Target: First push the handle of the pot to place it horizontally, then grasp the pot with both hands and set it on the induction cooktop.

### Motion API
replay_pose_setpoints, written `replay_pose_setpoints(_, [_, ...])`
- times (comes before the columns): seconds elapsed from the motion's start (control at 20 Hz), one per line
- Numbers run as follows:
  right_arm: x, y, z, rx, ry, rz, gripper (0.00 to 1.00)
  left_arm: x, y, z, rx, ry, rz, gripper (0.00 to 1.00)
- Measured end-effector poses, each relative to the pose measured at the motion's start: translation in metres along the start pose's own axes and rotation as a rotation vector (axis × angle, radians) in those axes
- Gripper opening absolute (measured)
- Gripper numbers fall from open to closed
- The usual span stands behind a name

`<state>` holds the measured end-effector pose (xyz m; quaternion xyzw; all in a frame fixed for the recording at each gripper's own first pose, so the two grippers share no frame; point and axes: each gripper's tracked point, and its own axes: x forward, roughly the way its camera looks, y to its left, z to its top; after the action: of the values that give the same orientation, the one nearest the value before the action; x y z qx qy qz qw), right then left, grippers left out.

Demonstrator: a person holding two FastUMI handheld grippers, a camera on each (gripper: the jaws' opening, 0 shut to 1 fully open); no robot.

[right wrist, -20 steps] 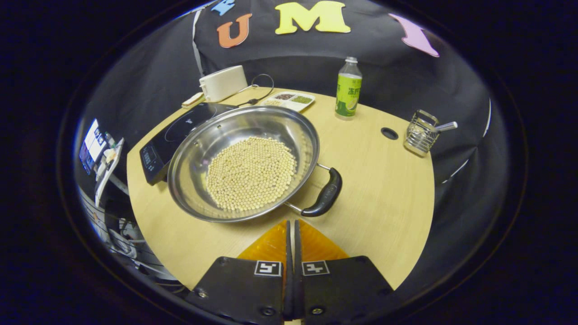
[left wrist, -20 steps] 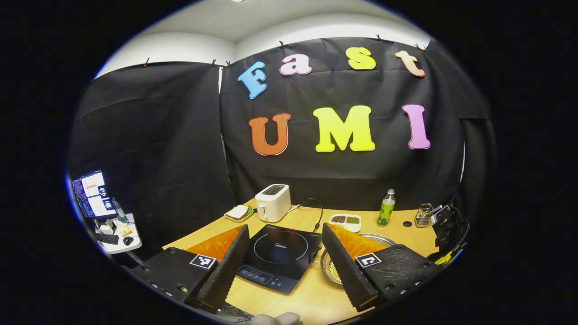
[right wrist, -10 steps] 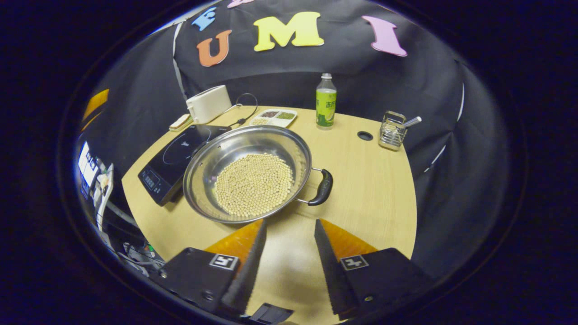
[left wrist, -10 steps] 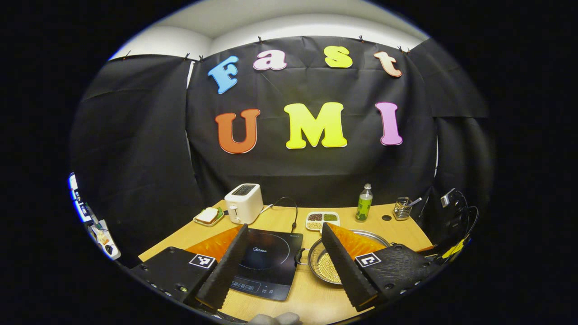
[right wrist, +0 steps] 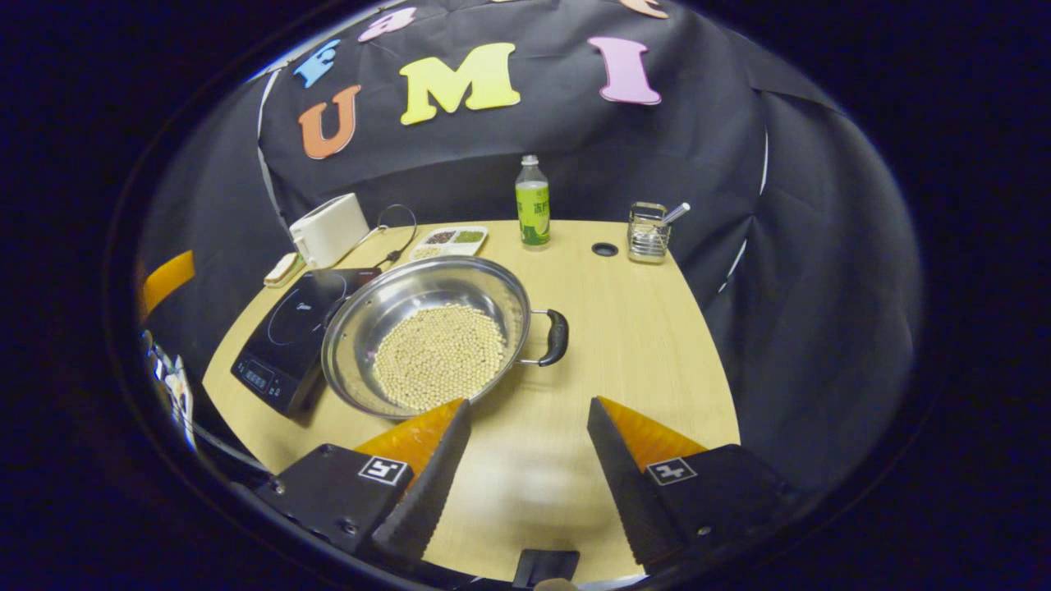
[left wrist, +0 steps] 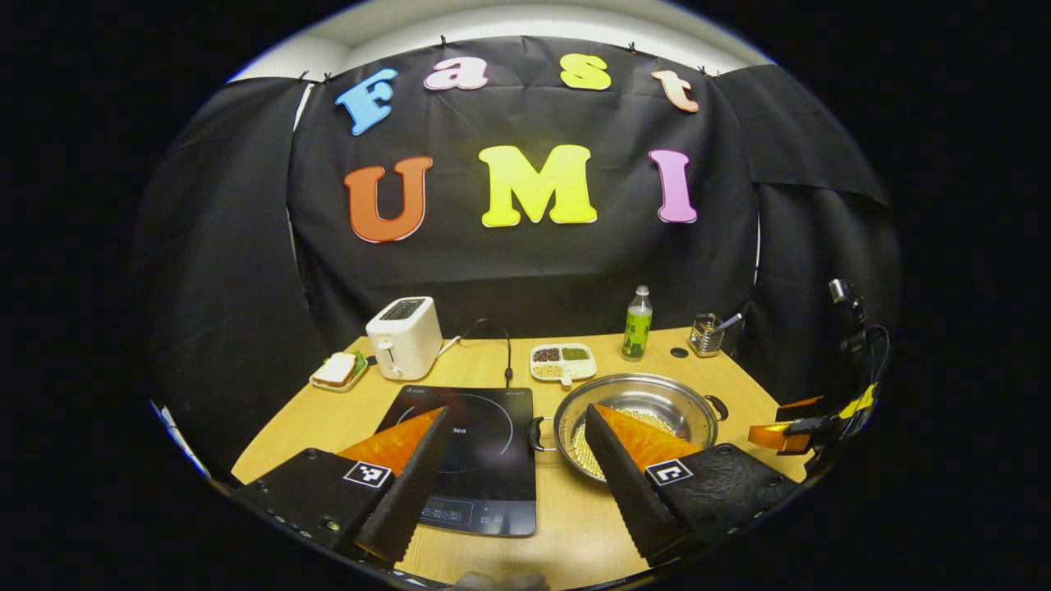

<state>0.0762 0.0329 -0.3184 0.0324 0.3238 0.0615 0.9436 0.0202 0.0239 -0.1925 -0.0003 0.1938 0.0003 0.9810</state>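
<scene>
A steel pot [right wrist: 427, 300] of pale beans sits on the wooden table, just right of the black induction cooktop [right wrist: 287, 328]. Its black right handle [right wrist: 557, 336] points sideways; a small left handle [left wrist: 538, 433] faces the cooktop [left wrist: 472, 460]. My right gripper [right wrist: 528, 404] is open, back from the pot's near rim, holding nothing. My left gripper [left wrist: 516, 410] is open above the table's front, one finger over the cooktop, the other over the pot [left wrist: 657, 394]. The right gripper [left wrist: 792, 431] shows as orange at the far right of the left gripper view.
At the back stand a white toaster [left wrist: 404, 335], a sandwich plate [left wrist: 337, 371], a divided dish [left wrist: 562, 361], a green bottle [right wrist: 533, 203] and a wire holder [right wrist: 649, 238]. A cable [left wrist: 501, 345] runs to the cooktop. A round hole [right wrist: 605, 249] marks the tabletop.
My right gripper went from shut to open and drew back from the pot. The pot's handle now points sideways. The left gripper view swung right, bringing the pot and cooktop fully in.
</scene>
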Motion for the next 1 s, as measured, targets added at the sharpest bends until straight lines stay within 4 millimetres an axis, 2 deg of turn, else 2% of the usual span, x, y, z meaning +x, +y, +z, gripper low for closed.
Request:
replay_pose_setpoints(0.1, [0.003, 0.001, 0.002, 0.008, -0.002, -0.007, 0.92, 0.015, -0.008, -0.022, -0.018, 0.058, -0.023, 0.97])
replay_pose_setpoints(0.3, [0.025, 0.006, 0.007, 0.008, 0.020, 0.008, 0.92, 0.051, -0.022, -0.059, -0.048, 0.164, -0.039, 0.97])
replay_pose_setpoints(0.4, [0.040, 0.004, 0.012, 0.001, 0.039, 0.011, 0.92, 0.073, -0.027, -0.068, -0.045, 0.196, -0.033, 0.96])
replay_pose_setpoints(0.45, [0.048, 0.003, 0.014, 0.006, 0.050, 0.013, 0.92, 0.084, -0.031, -0.073, -0.045, 0.212, -0.035, 1.00])
replay_pose_setpoints(0.5, [0.057, 0.001, 0.016, 0.010, 0.064, 0.010, 0.92, 0.095, -0.033, -0.080, -0.045, 0.235, -0.029, 0.97])
replay_pose_setpoints(0.7, [0.087, -0.001, 0.030, 0.016, 0.103, 0.028, 0.92, 0.135, -0.031, -0.102, -0.044, 0.307, 0.005, 0.97])
replay_pose_setpoints(1.0, [0.128, -0.004, 0.035, -0.004, 0.174, 0.047, 0.92, 0.172, -0.036, -0.120, -0.040, 0.375, 0.025, 0.97])
